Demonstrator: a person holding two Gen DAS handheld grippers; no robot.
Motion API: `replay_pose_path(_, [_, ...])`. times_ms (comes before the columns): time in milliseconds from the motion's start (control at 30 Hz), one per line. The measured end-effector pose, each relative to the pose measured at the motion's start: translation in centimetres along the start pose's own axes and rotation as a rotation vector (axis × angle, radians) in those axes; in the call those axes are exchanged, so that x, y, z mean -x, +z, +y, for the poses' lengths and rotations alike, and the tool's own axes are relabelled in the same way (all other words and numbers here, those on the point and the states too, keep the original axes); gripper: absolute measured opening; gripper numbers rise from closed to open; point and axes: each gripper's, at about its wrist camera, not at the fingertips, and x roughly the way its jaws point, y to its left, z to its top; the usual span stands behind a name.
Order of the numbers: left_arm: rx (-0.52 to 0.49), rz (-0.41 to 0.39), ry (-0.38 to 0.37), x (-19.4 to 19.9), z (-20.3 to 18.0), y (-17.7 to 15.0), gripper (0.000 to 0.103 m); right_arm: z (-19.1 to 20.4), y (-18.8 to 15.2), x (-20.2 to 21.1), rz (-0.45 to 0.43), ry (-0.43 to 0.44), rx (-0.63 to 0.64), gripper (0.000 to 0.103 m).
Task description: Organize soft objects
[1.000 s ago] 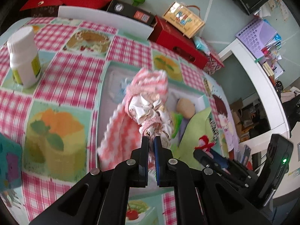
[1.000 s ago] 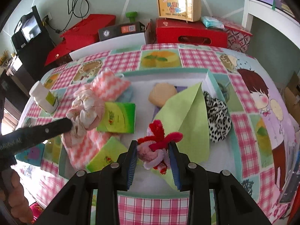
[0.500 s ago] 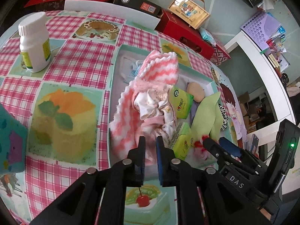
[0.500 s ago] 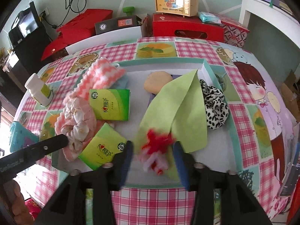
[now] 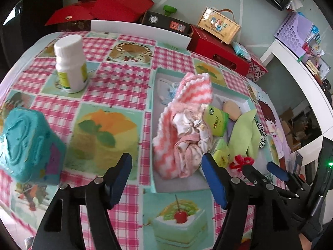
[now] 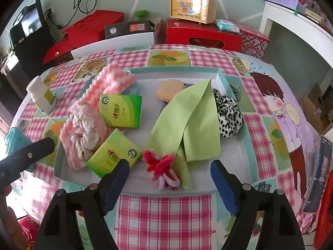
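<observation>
1. My left tongs are spread wide and empty, hovering over the bench at the near left corner of the tray.
2. My right tongs are likewise spread and empty, poised just short of the red-and-pink pipe-cleaner toy, which lies inside the tray near its front wall.
3. The soft things all lie in the tray: the pink zigzag cloth with the pale scrunchie bundle on top of it at the left, two green tissue packs beside them, the green felt sheet across the middle, the leopard scrunchie at the right wall, and a tan sponge behind.
4. In my judgement the sorting is largely done; what remains is tidying.
5. The zigzag cloth overhangs the left rim; to do this well I would pinch its edge low and fold it inward.
6. Felt and cloth are limp, so I would grip folds, not flat faces.
7. The white bottle and teal box stand outside and are best left alone.
</observation>
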Motion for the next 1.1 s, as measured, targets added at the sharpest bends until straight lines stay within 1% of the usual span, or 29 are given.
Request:
replay_pose_path(133, [-0.019, -0.012, 0.056, 0.6, 0.2, -0.6, 0.078, -0.2, -0.5, 0.8, -0.011, -0.005, -0.020, 0.090])
replay_pose_path(167, [-0.024, -0.017, 0.069, 0.8, 0.2, -0.7, 0.083, -0.3, -0.6, 1.0, -0.015, -0.003, -0.022, 0.091])
replay_pose_path(200, [-0.031, -0.022, 0.082, 0.9, 0.2, -0.8, 0.088, -0.2, -0.7, 1.3, -0.024, 0.003, -0.024, 0.094])
replay_pose_path(233, [-0.047, -0.033, 0.102, 1.1, 0.2, -1.0, 0.092, -0.2, -0.8, 1.5, -0.031, -0.001, -0.024, 0.097])
replay_pose_path(267, [-0.062, -0.048, 0.121, 1.3, 0.1, -1.2, 0.096, -0.1, -0.8, 1.6, -0.035, -0.017, -0.023, 0.103])
replay_pose_path(300, [-0.085, -0.070, 0.149, 1.7, -0.1, -1.4, 0.097, 0.1, -0.9, 1.8, -0.043, -0.041, -0.019, 0.103])
replay_pose_path(333, [-0.107, -0.088, 0.176, 2.0, -0.3, -1.5, 0.097, 0.3, -1.1, 2.1, -0.049, -0.068, -0.009, 0.103])
replay_pose_path(367, [-0.123, -0.109, 0.201, 2.5, -0.4, -1.7, 0.097, 0.5, -1.2, 2.2, -0.048, -0.071, -0.006, 0.103])
replay_pose_path(433, [-0.128, -0.139, 0.219, 3.4, -0.3, -2.0, 0.097, 0.7, -1.5, 2.4, -0.038, -0.054, -0.004, 0.103])
replay_pose_path(533, [-0.118, -0.152, 0.229, 4.4, 0.1, -2.2, 0.097, 1.3, -1.9, 2.8, -0.040, -0.056, 0.010, 0.103])
replay_pose_path(767, [-0.130, -0.200, 0.307, 6.4, 1.3, -3.1, 0.097, 2.6, -2.9, 3.6, -0.047, -0.045, 0.038, 0.103])
replay_pose_path(1000, [-0.183, -0.249, 0.384, 7.4, 1.5, -4.2, 0.097, 3.5, -3.6, 4.4, -0.060, -0.060, 0.061, 0.103])
replay_pose_path(1100, [-0.192, -0.255, 0.410, 7.6, 1.5, -4.5, 0.097, 3.8, -3.8, 4.7, -0.065, -0.071, 0.069, 0.103])
